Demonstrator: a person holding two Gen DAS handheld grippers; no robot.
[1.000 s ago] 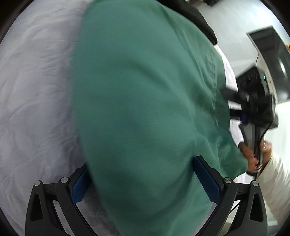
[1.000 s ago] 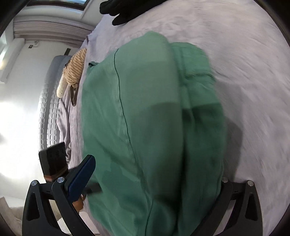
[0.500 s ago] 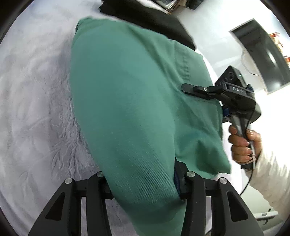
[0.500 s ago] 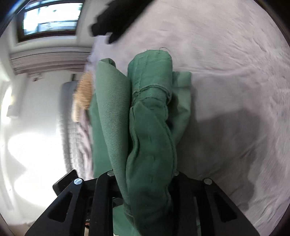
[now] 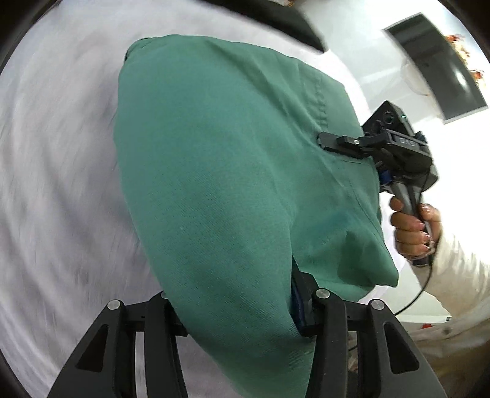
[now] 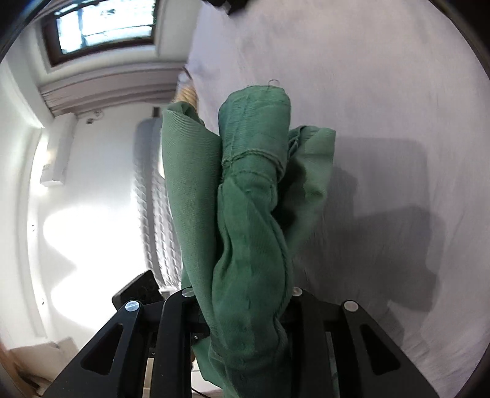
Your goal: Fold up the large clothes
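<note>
The green garment point(image 5: 220, 189) hangs above the white bed point(image 5: 55, 171), stretched between the left gripper point(image 5: 242, 309) and right gripper point(image 6: 242, 309) (both jaws clamped on bunched cloth), its span running hand to hand.

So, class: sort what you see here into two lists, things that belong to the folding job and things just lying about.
Part of the job:
- green garment
- left gripper, shut on it
- right gripper, shut on it
- white bed sheet, the work surface

Just lying about:
- black clothing
- window
- dark screen
</note>
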